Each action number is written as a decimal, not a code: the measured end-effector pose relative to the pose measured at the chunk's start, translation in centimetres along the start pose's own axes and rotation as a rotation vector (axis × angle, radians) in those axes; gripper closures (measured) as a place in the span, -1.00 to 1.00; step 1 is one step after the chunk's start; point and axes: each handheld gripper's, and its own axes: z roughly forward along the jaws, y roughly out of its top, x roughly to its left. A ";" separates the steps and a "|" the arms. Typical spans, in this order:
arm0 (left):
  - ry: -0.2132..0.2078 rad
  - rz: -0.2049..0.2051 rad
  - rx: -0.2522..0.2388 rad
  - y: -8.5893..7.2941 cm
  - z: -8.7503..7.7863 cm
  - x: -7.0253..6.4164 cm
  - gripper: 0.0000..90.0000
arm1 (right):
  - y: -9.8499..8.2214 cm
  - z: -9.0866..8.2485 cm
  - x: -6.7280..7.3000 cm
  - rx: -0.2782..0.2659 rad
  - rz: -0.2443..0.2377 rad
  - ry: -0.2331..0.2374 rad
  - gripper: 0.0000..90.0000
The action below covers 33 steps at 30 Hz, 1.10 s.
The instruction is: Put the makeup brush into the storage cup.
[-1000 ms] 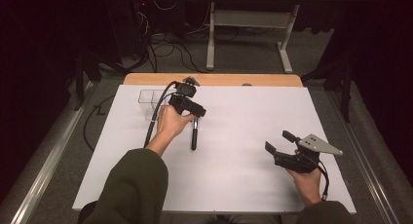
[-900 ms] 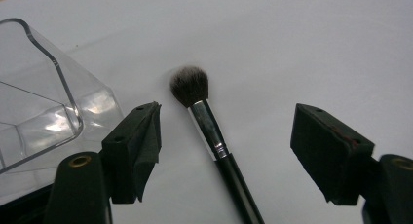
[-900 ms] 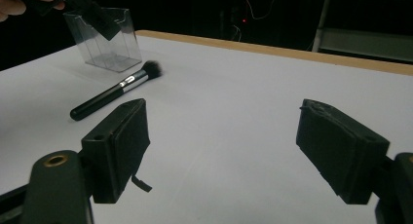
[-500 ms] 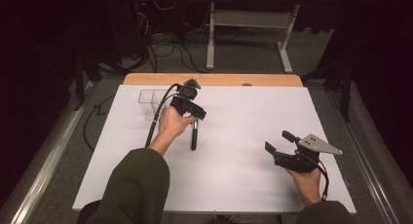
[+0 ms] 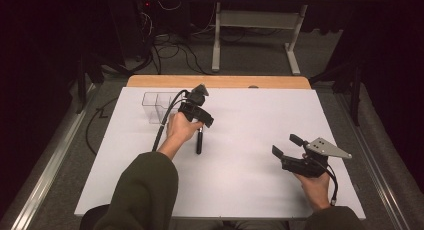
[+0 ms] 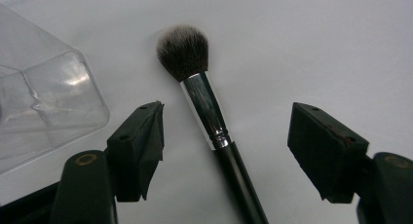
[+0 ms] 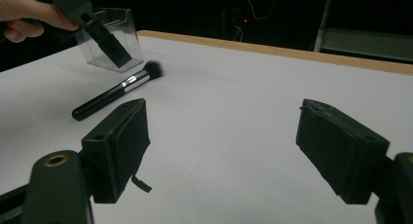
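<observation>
Makeup brush [image 6: 209,107] lies flat on the white table [image 5: 250,180], its dark handle running toward the person and its fluffy bristle head pointing away, just beside the clear plastic organizer [image 5: 157,106] that stands near the table's far left corner. The left gripper [image 6: 224,136] hangs directly over the brush, tipped steeply downward so its camera looks almost straight at the tabletop; its jaws stand wide, one on each side of the silver ferrule, and neither pad touches the brush. Those jaws have just been closing a little, with the brush between them but not gripped. In the high view the left hand [image 5: 179,130] wraps the gripper body from behind, wrist bent, the forearm in a dark green sleeve [image 5: 145,190] reaching diagonally from the bottom edge toward the table's middle left, a black cable trailing back along it. The right gripper [image 5: 285,146] sits well apart near the table's near right side, held low and roughly level in the right hand [image 5: 316,187], pointing left toward the brush; its jaws are spread wide with only bare table between them.
</observation>
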 end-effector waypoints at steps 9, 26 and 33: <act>0.013 0.018 0.038 -0.4 1.3 -0.2 -0.31 | 0.0 0.0 -0.2 0.002 0.015 0.002 -0.53; 0.013 -0.033 0.067 -0.2 2.3 0.9 -0.25 | 0.0 0.1 0.0 0.005 0.001 0.008 -0.53; 0.001 -0.031 0.072 0.0 3.1 0.9 -0.13 | 0.0 0.1 -0.1 0.002 0.010 0.010 -0.52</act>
